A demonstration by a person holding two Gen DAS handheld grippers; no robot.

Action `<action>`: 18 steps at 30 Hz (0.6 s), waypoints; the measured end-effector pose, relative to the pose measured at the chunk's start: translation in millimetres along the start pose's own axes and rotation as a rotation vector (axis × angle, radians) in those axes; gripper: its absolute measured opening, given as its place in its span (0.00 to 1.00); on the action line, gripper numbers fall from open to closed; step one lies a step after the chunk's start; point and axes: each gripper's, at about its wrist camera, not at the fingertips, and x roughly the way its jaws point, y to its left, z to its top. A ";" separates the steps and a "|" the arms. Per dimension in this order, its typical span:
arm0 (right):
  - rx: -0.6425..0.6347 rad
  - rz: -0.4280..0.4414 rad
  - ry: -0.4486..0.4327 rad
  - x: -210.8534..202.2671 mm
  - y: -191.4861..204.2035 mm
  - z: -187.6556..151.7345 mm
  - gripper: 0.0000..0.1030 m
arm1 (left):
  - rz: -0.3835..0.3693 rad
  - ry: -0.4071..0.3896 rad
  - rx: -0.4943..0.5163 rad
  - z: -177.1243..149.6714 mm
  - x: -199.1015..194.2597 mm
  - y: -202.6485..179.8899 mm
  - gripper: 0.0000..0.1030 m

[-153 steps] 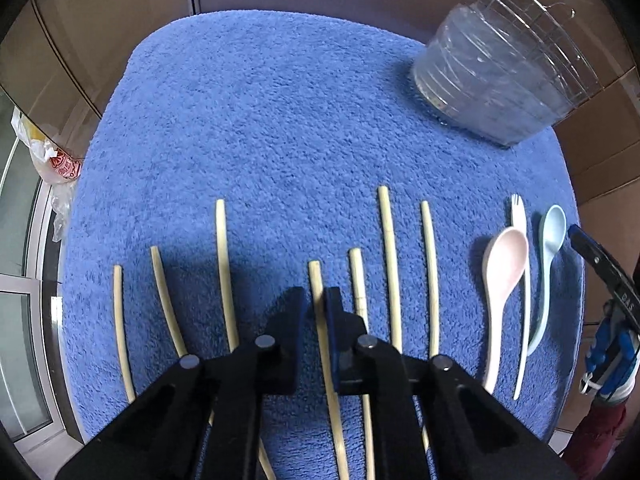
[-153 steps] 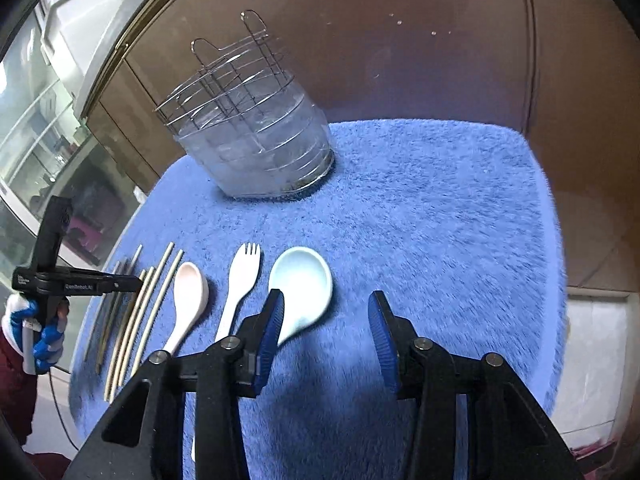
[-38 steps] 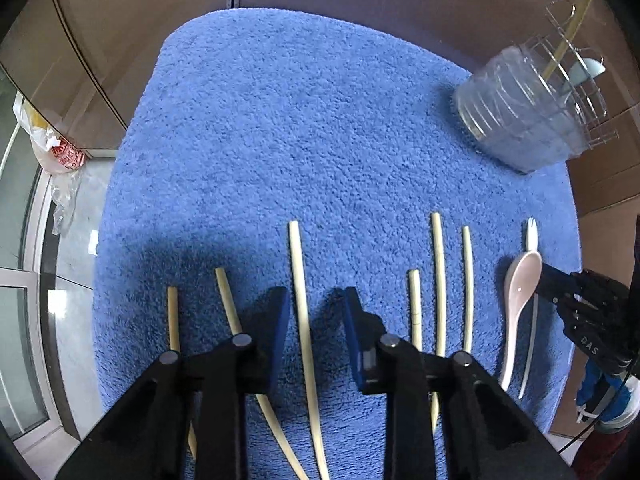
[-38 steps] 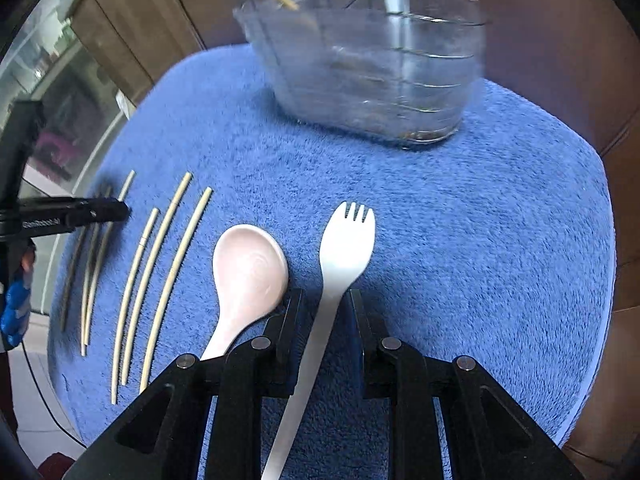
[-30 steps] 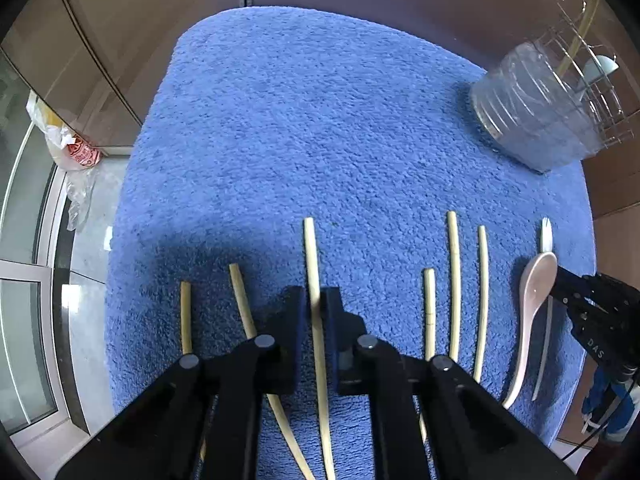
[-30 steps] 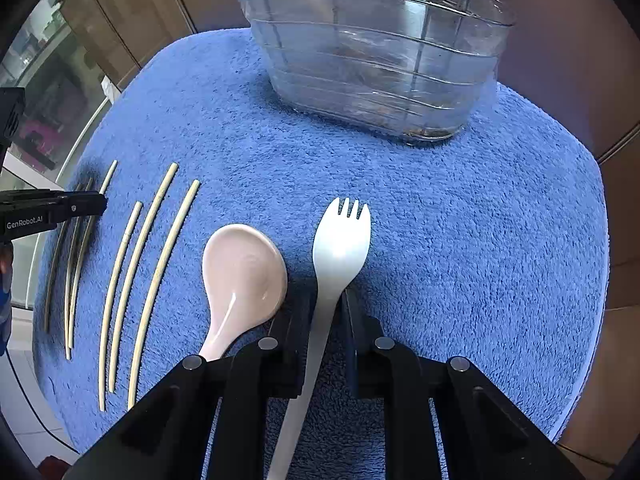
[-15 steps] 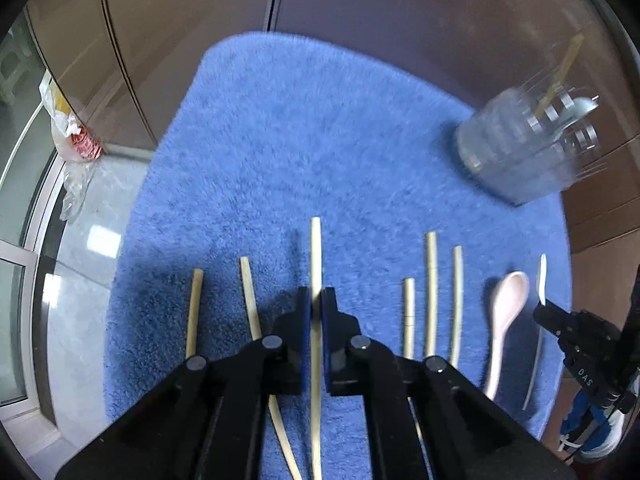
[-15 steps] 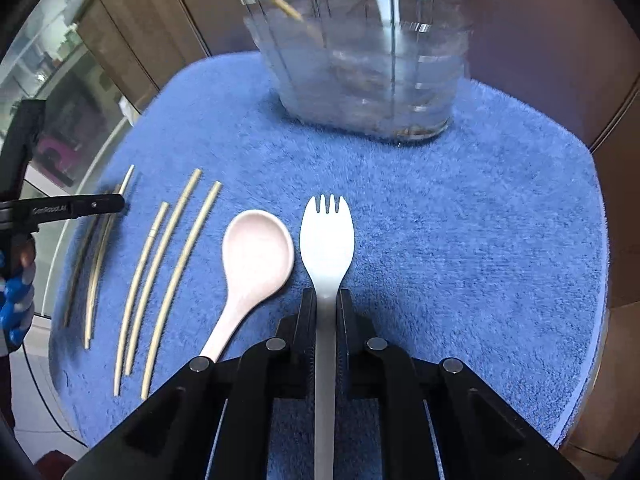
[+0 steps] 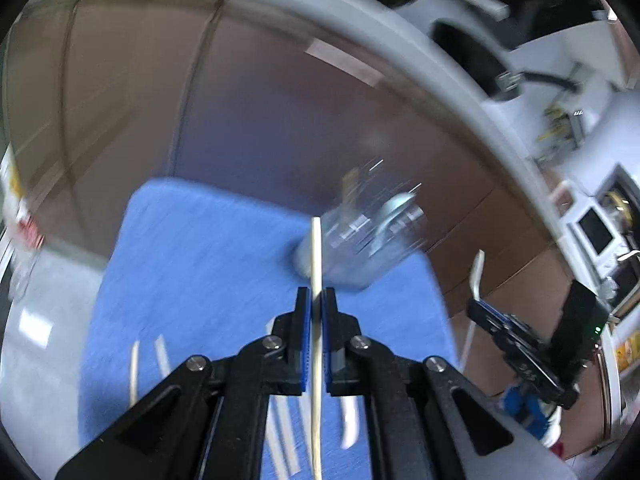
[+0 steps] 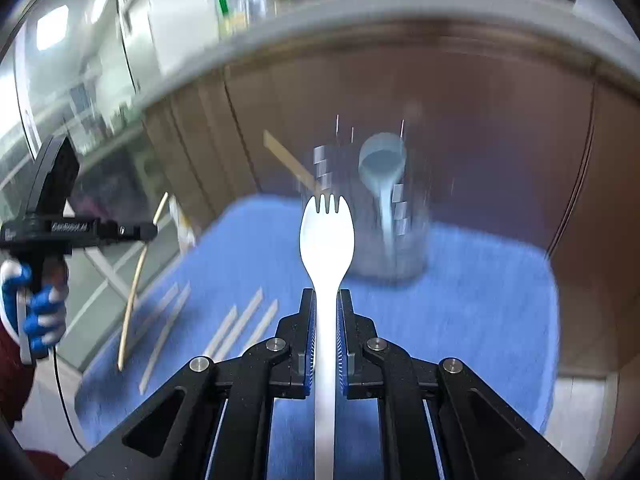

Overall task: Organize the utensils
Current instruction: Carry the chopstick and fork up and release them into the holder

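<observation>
My left gripper is shut on a pale chopstick and holds it in the air above the blue towel. My right gripper is shut on a white spork, lifted off the towel. The clear utensil holder stands at the far end, blurred, with a light blue spoon and a chopstick in it; it also shows in the left wrist view. Several chopsticks lie on the towel. The left gripper shows at the left in the right wrist view.
Brown cabinet doors stand behind the towel under a grey countertop edge. A pink spoon lies blurred on the towel. The right gripper with the spork shows at the right of the left wrist view.
Both grippers have lifted from the towel, the left with the chopstick, the right with the spork. Both views now tilt up toward the holder and cabinets, with motion blur.
</observation>
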 end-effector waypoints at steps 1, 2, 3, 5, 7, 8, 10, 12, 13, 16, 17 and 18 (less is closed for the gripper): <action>0.000 0.003 -0.059 -6.0 1.4 12.8 0.09 | -0.020 -0.031 0.014 6.1 -4.2 -8.9 0.04; -0.004 -0.001 -0.107 -11.2 2.2 21.3 0.09 | -0.043 -0.067 0.026 13.8 -8.4 -18.7 0.04; -0.012 -0.013 -0.164 -16.2 3.7 30.8 0.09 | -0.069 -0.107 0.030 22.7 -11.9 -27.5 0.04; -0.011 -0.021 -0.253 -19.2 4.4 49.6 0.09 | -0.097 -0.192 0.044 38.0 -14.2 -45.4 0.04; -0.001 -0.043 -0.355 -19.4 4.7 68.7 0.09 | -0.095 -0.283 0.061 55.1 -14.7 -61.1 0.04; 0.004 -0.054 -0.395 -17.9 4.5 76.7 0.09 | -0.097 -0.319 0.063 61.3 -12.7 -67.0 0.04; 0.020 -0.078 -0.465 -10.1 -0.1 92.5 0.09 | -0.097 -0.388 0.052 76.8 -4.3 -77.9 0.04; 0.031 -0.111 -0.517 -1.1 -1.1 104.3 0.09 | -0.057 -0.458 0.064 88.0 7.5 -84.4 0.04; 0.033 -0.125 -0.534 8.5 -4.4 110.4 0.09 | -0.032 -0.488 0.071 91.9 15.9 -87.5 0.04; 0.028 -0.177 -0.550 28.2 -14.0 119.4 0.09 | 0.012 -0.532 0.061 101.4 45.0 -85.9 0.04; 0.026 -0.191 -0.551 37.9 -16.8 120.5 0.09 | 0.027 -0.540 0.055 104.8 55.0 -86.4 0.04; 0.028 -0.196 -0.550 44.4 -19.6 121.1 0.09 | 0.043 -0.547 0.044 105.6 67.4 -80.3 0.04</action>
